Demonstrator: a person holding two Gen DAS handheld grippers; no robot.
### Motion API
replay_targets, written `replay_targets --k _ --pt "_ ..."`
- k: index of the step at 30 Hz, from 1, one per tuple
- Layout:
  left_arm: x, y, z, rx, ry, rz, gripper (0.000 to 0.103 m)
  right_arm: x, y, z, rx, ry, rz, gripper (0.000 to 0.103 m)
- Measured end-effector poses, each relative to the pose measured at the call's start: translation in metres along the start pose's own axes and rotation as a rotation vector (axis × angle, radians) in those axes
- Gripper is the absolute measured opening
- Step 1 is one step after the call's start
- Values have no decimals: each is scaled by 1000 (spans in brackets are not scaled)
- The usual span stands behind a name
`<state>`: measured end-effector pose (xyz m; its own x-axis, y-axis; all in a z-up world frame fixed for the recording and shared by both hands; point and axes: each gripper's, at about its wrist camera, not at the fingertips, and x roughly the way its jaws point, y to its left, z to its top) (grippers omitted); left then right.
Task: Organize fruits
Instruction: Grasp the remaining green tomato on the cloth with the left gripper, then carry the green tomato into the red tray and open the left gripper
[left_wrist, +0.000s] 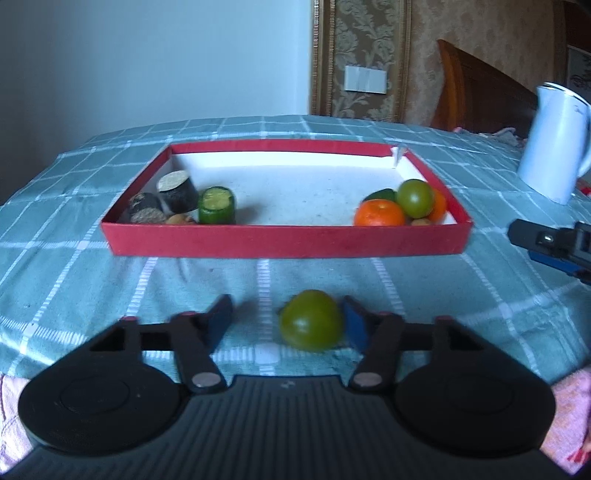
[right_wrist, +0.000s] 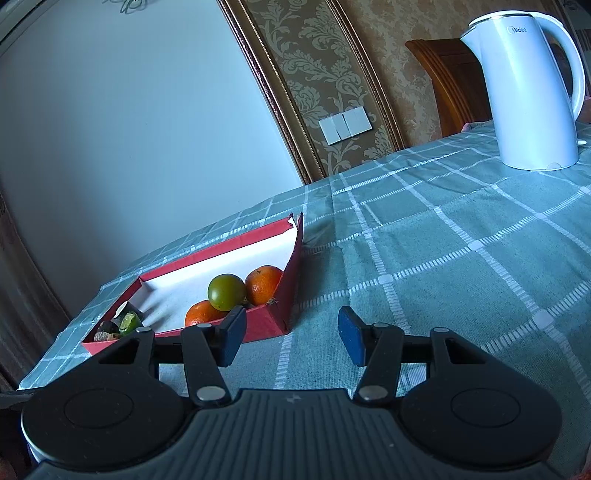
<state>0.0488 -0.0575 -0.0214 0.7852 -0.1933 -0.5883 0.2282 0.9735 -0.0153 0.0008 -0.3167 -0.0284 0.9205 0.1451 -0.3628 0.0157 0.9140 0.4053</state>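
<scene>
You have one loose fruit left on the cloth as far as these views show: a green tomato (left_wrist: 311, 320) lying on the bench (left_wrist: 424, 288) just in front of the red tray (left_wrist: 284, 242), outside it. It sits between the fingers of your left tongs (left_wrist: 287, 325), hard against the right-hand blue pad and well clear of the left one. Those tongs are spread wide and have hold of nothing yet; the fruit is only bracketed.

Most of the sorting looks done, in my judgement. What remains is to close on this tomato, lift it over the near wall and set it with its like. The round fruit is slightly off centre in the gap, so it may roll toward the open side as the pads come in.

Inside the tray, the right near corner holds the fruit group: a second green tomato (left_wrist: 415, 198) resting on top of two oranges, one at the front (left_wrist: 378, 214) and one half hidden behind (left_wrist: 439, 205), with a darker green piece behind them and a small brownish thing at the wall that I cannot identify. The left near corner holds a cut cucumber piece (left_wrist: 217, 205) standing upright, beside several dark cut chunks (left_wrist: 177, 190) pressed together. The white middle of the tray is bare.

Your right tongs (right_wrist: 291, 334) hover over the checked cloth just beside the tray's right corner, wide apart and holding nothing. A white kettle (right_wrist: 532, 92) stands well away at the far right.
</scene>
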Motion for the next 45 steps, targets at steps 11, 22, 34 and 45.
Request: replay_targets --k 11,22,34,45 --pt "-13 15 17 -13 -43 3 32 0 -1 0 4 -2 1 54" --pt "17 64 84 -32 -119 169 35 2 0 -1 14 -1 5 54" --pt "-3 72 56 -97 -121 176 94 1 -1 -1 23 -3 5 55" --pt "-29 45 11 -73 -92 169 102 1 0 -1 14 -10 -14 58"
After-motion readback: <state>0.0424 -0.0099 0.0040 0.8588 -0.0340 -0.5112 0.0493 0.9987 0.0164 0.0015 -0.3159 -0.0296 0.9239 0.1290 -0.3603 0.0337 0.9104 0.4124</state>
